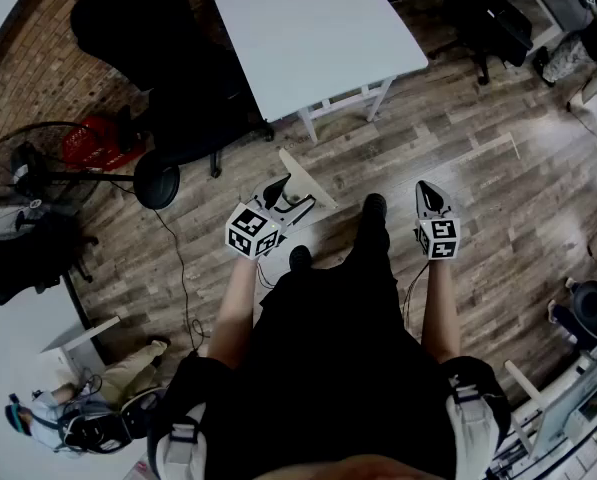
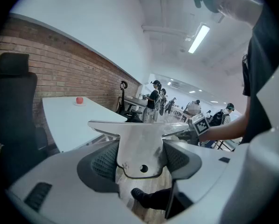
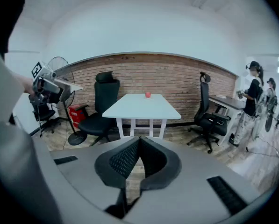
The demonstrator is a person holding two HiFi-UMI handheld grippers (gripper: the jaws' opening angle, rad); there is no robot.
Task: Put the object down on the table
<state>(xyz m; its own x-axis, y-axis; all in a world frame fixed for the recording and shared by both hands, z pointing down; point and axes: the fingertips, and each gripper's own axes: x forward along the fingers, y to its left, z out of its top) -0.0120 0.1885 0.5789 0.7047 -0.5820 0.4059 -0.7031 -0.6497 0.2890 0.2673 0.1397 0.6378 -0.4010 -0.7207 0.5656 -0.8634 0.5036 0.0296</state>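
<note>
One metal bracket (image 2: 140,146) sits clamped in left fingers (image 2: 100,164), crossbar level; right fingers (image 3: 124,160) together.

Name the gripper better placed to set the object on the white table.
Left. The left gripper is clamped on the metal plate, with the table ahead of it. The right gripper is shut and empty.

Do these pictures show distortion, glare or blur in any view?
Head view: strong fisheye bend, the floor planks curve; the white table is evenly lit. Left gripper view: the ceiling lamp glares, the metal piece shines. Right gripper view: the brick wall bows into an arc, black rim all round.
</note>
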